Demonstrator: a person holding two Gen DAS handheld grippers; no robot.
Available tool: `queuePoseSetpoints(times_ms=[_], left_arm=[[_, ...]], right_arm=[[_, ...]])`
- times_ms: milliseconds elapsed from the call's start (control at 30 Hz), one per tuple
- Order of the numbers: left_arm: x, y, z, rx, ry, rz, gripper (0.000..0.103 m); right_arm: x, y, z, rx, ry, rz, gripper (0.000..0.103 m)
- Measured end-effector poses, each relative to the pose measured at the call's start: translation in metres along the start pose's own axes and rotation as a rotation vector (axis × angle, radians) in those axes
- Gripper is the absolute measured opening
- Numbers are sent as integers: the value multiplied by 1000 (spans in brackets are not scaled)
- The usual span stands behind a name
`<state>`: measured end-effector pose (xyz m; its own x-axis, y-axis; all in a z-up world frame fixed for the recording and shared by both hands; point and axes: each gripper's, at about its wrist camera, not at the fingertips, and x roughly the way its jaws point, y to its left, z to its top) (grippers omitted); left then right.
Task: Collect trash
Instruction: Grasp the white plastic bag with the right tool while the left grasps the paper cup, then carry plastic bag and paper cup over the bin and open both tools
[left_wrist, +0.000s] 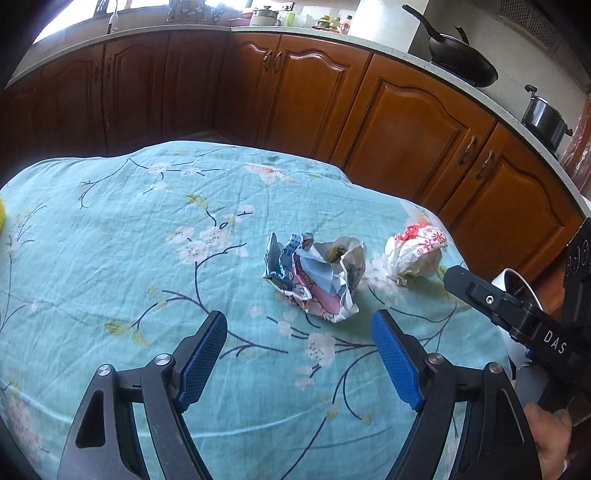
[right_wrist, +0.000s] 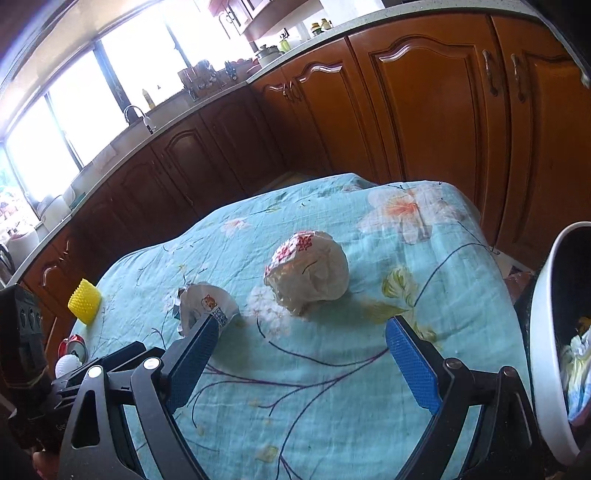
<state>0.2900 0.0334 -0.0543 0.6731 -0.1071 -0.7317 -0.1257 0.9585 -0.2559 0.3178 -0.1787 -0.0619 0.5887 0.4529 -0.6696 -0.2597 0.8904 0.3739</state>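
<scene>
A crumpled printed wrapper (left_wrist: 314, 271) lies on the teal flowered tablecloth (left_wrist: 110, 258), just ahead of my open, empty left gripper (left_wrist: 299, 325). To its right lies a balled white plastic bag with red print (left_wrist: 415, 251). In the right wrist view that bag (right_wrist: 308, 271) lies ahead of my open, empty right gripper (right_wrist: 301, 332), and the wrapper (right_wrist: 207, 302) lies by the left fingertip. A white bin (right_wrist: 554, 332) with trash inside stands at the table's right edge.
A yellow ribbed cup (right_wrist: 85, 301) stands at the table's far left edge. A red can (right_wrist: 74, 345) and a white ball (right_wrist: 68, 365) lie beyond it. Brown kitchen cabinets (left_wrist: 406, 122) close off the back and right. A wok (left_wrist: 461, 62) and a pot (left_wrist: 546, 118) sit on the counter.
</scene>
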Motion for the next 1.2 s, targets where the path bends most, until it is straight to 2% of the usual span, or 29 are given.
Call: queuePoseSetpoints(times_ms=[133, 200, 300, 367, 433, 533, 600, 633, 900, 1200], left_arm=[[20, 1, 15, -5, 9, -11, 80], [29, 0, 21, -7, 15, -17, 80], [39, -1, 26, -12, 16, -38, 77], [45, -3, 27, 5, 14, -39, 64], [49, -6, 26, 25, 13, -46, 48], [44, -8, 26, 53, -8, -57, 35], [40, -9, 25, 63, -17, -64, 23], [36, -8, 24, 69, -21, -72, 12], [5, -19, 3, 102, -40, -120, 12], [-34, -51, -23, 161, -54, -199, 12]], right_arm=[[15, -5, 16, 20, 16, 8, 93], [23, -9, 22, 46, 30, 43, 89], [34, -12, 29, 53, 51, 65, 75], [40, -12, 30, 45, 66, 67, 47], [43, -11, 28, 37, 73, 67, 37], [35, -8, 25, 17, 48, 56, 26], [28, -7, 22, 6, 37, 51, 24], [24, -7, 21, 3, 31, 47, 24], [-22, -13, 1, 30, -19, 55, 23], [-82, -21, -27, 46, -76, 32, 23]])
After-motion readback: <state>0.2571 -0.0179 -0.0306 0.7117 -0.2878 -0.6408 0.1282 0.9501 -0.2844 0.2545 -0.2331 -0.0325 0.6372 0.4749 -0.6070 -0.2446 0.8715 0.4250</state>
